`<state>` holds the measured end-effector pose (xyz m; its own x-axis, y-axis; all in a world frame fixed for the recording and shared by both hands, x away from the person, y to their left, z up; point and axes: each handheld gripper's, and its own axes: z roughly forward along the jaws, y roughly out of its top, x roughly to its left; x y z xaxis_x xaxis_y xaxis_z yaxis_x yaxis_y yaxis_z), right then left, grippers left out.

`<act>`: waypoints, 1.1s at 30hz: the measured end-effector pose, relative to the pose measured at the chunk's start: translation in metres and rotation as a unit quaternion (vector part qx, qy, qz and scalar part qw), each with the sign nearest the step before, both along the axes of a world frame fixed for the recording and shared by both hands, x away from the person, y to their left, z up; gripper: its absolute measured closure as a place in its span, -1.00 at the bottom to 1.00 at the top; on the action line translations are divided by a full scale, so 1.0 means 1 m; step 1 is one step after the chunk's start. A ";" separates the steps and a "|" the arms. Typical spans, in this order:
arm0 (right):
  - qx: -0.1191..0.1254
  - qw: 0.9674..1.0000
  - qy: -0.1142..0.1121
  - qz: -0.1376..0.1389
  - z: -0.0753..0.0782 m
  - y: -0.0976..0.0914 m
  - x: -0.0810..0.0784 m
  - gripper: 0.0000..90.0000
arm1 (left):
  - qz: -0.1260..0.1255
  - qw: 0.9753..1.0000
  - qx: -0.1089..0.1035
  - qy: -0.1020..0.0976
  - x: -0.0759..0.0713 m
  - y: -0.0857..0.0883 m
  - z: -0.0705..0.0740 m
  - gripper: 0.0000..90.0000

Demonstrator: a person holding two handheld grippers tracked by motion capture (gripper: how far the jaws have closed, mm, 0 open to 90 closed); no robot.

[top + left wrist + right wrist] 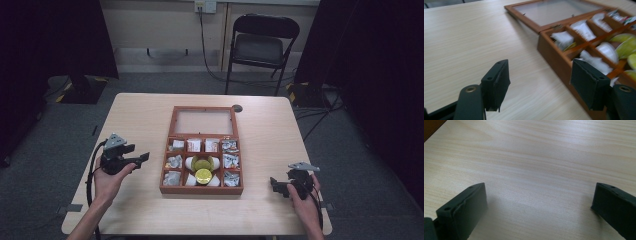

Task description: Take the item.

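Observation:
A wooden compartment box (164,175) sits at the table's middle, its glass-paned lid (203,121) lying open and flat behind it. Its cells hold white and silvery packets (174,162) around yellow-green round items (202,170). My left gripper (140,159) hovers left of the box, held in a hand, jaws apart with nothing between them. In the left gripper view the jaws (540,85) frame bare table beside the box's wall (554,57). My right gripper (275,185) rests near the table's front right, jaws wide over bare wood (539,202).
The light wooden table (140,110) has open surface around the box. A black folding chair (260,45) stands beyond the far edge. Cables trail on the grey floor at the right, and dark curtains hang on both sides.

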<state>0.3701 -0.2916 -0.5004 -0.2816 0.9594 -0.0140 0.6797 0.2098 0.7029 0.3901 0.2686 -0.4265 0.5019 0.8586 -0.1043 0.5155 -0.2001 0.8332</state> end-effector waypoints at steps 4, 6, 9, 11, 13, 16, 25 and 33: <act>0.000 1.000 0.000 0.000 0.000 0.000 0.000 -1.00 | -0.009 1.000 -0.013 -0.006 0.004 -0.006 0.005 -0.28; 0.000 1.000 0.000 0.000 0.000 0.000 0.000 -1.00 | -0.018 1.000 -0.009 -0.010 0.005 -0.010 0.008 -0.24; 0.000 1.000 0.000 0.000 0.000 0.000 0.000 -1.00 | -0.031 0.999 -0.015 -0.010 0.007 -0.017 0.012 -0.23; 0.000 1.000 0.000 0.000 0.000 0.000 0.000 -1.00 | -0.040 0.999 -0.020 -0.002 0.008 -0.022 0.014 -0.22; 0.000 1.000 0.000 0.000 0.000 0.000 0.000 -1.00 | -0.051 0.999 -0.018 -0.004 0.009 -0.027 0.017 -0.22; 0.000 1.000 0.000 0.000 0.000 0.000 0.000 -1.00 | -0.067 0.998 -0.019 -0.007 0.010 -0.036 0.022 -0.23; 0.000 1.000 0.000 0.000 0.000 0.000 0.000 -1.00 | -0.101 0.995 -0.026 -0.002 0.014 -0.056 0.024 -0.23; 0.000 1.000 0.000 0.000 0.000 0.000 0.000 -1.00 | -0.131 0.991 -0.025 -0.002 0.013 -0.080 0.023 -0.24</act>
